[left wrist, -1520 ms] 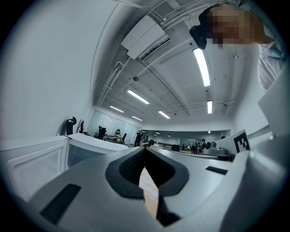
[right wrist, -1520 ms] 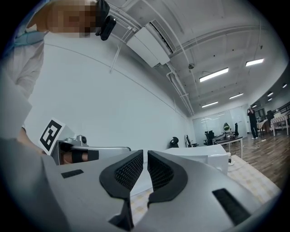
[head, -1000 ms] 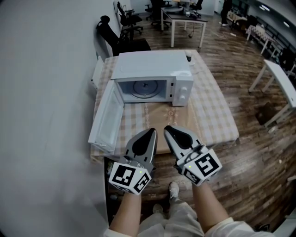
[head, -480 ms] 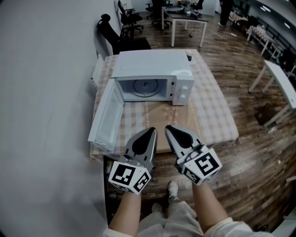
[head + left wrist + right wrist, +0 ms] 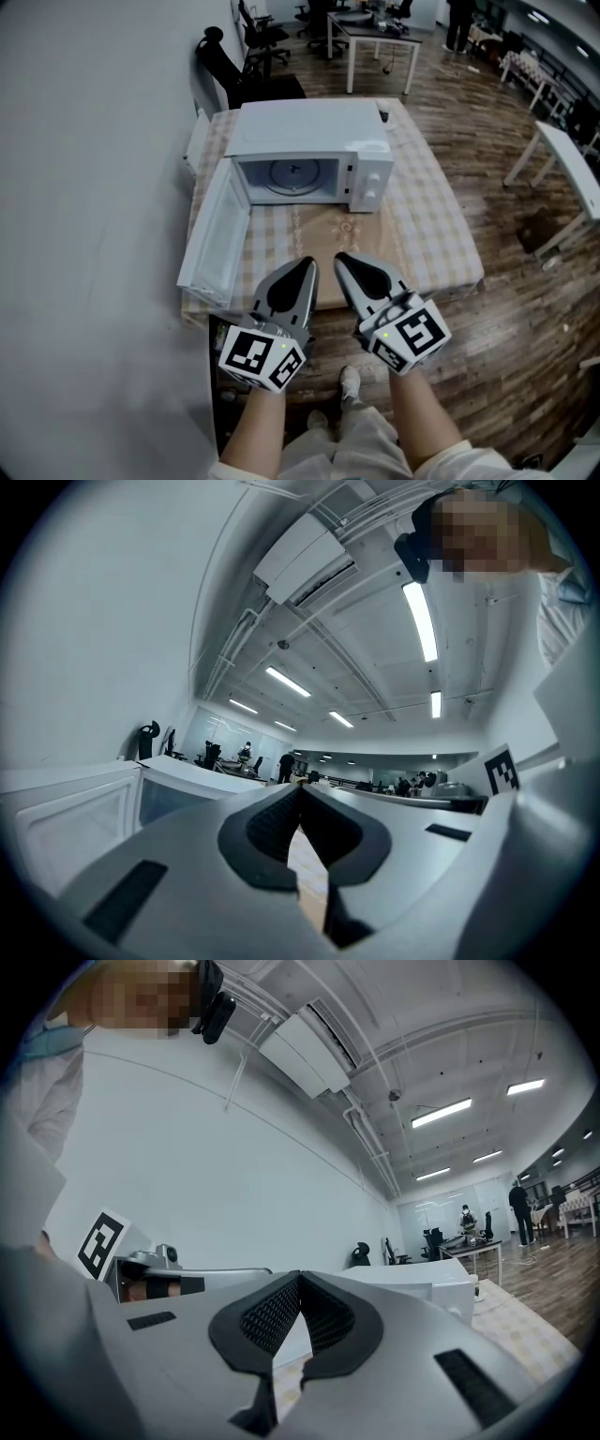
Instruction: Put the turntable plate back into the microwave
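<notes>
A: State of the grippers?
B: Left gripper [image 5: 302, 270] and right gripper [image 5: 345, 264], lower centre: jaws together, nothing held.
A: The plate?
B: Turntable plate [image 5: 292, 177] apparently lies inside the open microwave [image 5: 314, 131], upper centre. If it is off its hub, it could wobble.

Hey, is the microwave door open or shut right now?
Open. The microwave's door stands swung wide out at the head view's left, leaving the cavity exposed, with a round plate lying inside.
</notes>
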